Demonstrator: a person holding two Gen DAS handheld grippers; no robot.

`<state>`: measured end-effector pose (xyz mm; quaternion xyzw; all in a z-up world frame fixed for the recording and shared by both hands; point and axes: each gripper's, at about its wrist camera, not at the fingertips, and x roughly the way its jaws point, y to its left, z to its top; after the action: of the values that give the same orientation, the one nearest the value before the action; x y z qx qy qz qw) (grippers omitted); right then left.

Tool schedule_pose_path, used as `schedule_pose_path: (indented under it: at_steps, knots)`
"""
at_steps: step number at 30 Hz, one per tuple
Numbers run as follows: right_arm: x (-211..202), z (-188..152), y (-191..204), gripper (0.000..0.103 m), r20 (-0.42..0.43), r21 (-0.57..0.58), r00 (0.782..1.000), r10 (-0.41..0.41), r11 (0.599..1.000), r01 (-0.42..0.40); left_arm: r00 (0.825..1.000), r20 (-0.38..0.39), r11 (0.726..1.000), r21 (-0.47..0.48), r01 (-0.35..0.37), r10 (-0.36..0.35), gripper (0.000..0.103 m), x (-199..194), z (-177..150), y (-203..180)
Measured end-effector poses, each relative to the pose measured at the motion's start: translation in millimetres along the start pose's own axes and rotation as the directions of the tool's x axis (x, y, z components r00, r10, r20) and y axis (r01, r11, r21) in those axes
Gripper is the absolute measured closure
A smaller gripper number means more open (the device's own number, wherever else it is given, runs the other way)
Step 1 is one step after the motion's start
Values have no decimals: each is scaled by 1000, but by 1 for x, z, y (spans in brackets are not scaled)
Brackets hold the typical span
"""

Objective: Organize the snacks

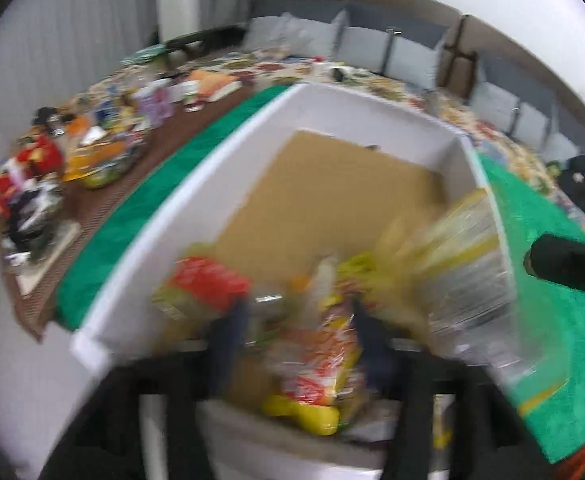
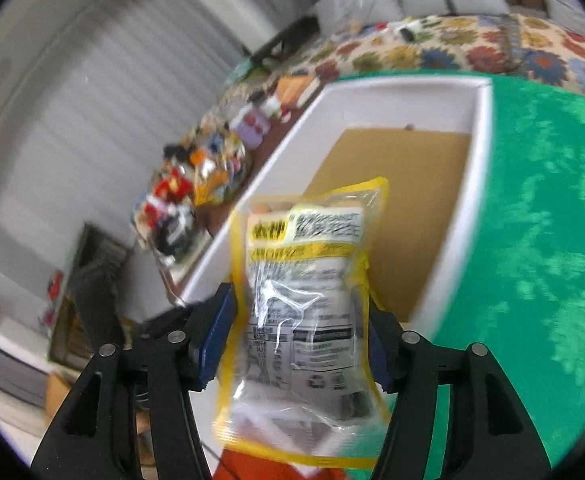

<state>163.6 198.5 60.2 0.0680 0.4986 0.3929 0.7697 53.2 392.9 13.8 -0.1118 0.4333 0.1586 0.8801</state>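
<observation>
While the right gripper (image 2: 298, 320) is clamping a yellow packet (image 2: 304, 312) above the white box (image 2: 478, 184), the left gripper (image 1: 296, 324) is standing spread around an orange packet (image 1: 320, 364), contact blurred. Snacks (image 1: 208, 284) are lying in the box in the left view only.

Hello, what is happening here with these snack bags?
A person is sorting snacks with two hand-held grippers. The right hand-held gripper holds a yellow-edged snack packet above the white box. The left hand-held gripper has an orange and yellow snack bag between its fingers, over the same box; motion blur hides whether it grips.
</observation>
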Motion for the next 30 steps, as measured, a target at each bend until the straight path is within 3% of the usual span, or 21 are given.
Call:
schedule_pose_path:
  at_steps: [3,6,8,9,12,16,27,30]
  knots:
    - [3,-12,7,33,30,-55,997,-68,996,70,995,85,998,6,-58,57,15,-17,-9,9]
    - [-27,-16,18,32,175,-142,974,-145,975,170,982,139,990,28,-136,130,11,-33,-8,7]
    - [-56,-19,28,16,286,-186,945,-157,959,215,968,186,983,37,-180,170,6,-42,-4,3]
    - [-62,-17,32,14,312,-193,937,-155,956,222,956,204,975,20,-220,211,0,-49,-3,0]
    - [-66,-11,34,14,271,-171,949,-159,963,210,932,220,956,-24,-291,289,0,-63,-2,-2]
    - [-56,-16,32,14,210,-145,947,-242,950,275,935,178,950,12,-313,306,0,-62,-4,-5]
    - [-47,-27,40,14,186,-170,946,-264,940,296,956,146,967,-10,-255,254,0,-71,-5,-10]
    - [-44,-28,40,14,180,-171,948,-263,940,294,965,153,977,-42,-210,214,0,-74,-7,-6]
